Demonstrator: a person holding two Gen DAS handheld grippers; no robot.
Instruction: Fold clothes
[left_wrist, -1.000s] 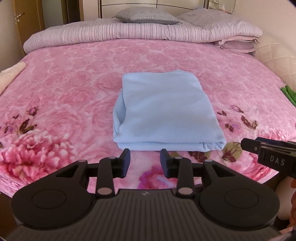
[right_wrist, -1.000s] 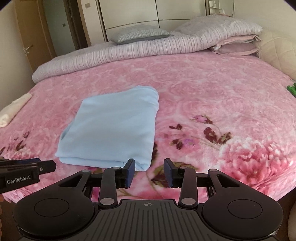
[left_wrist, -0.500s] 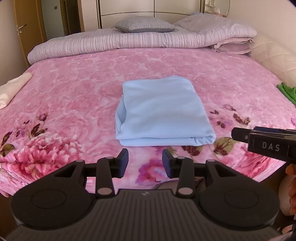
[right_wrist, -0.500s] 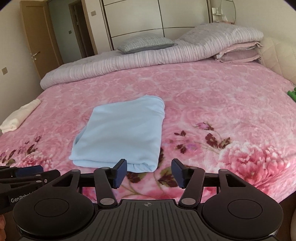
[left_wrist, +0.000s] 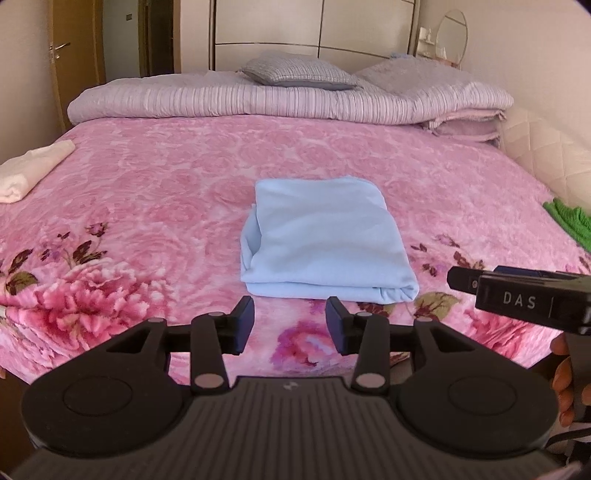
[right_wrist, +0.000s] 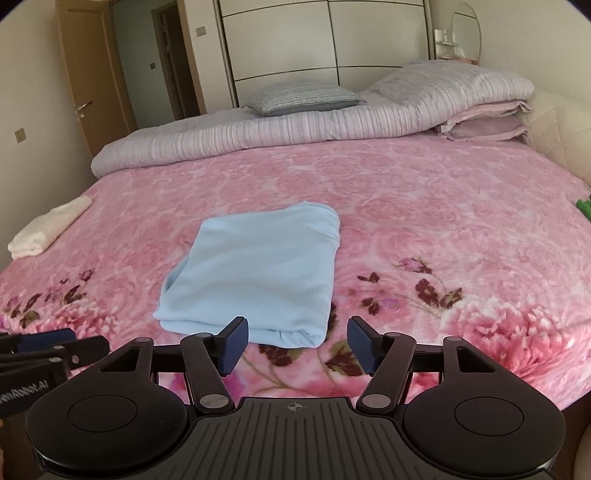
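Observation:
A light blue garment (left_wrist: 325, 240) (right_wrist: 255, 273) lies folded into a flat rectangle on the pink floral bedspread (left_wrist: 166, 206) (right_wrist: 443, 229). My left gripper (left_wrist: 290, 325) hovers near the bed's front edge, short of the garment; its jaws are opening and nothing is between them. My right gripper (right_wrist: 297, 341) hangs just before the garment's near right corner, its jaws opening wide, with nothing between them. The right gripper's fingers (left_wrist: 517, 291) show at the right edge of the left wrist view, and the left gripper's fingers (right_wrist: 48, 350) at the left edge of the right wrist view.
A cream folded cloth (left_wrist: 33, 170) (right_wrist: 48, 227) lies at the bed's left side. Something green (left_wrist: 569, 219) lies at the right edge. A rolled striped quilt (left_wrist: 258, 103) and pillows (right_wrist: 303, 98) line the head end. A door (right_wrist: 92, 85) stands at the back left.
Both grippers have drawn back and up from the folded garment, which now looks smaller and farther off. Both pairs of jaws stand wider apart, the right much more so.

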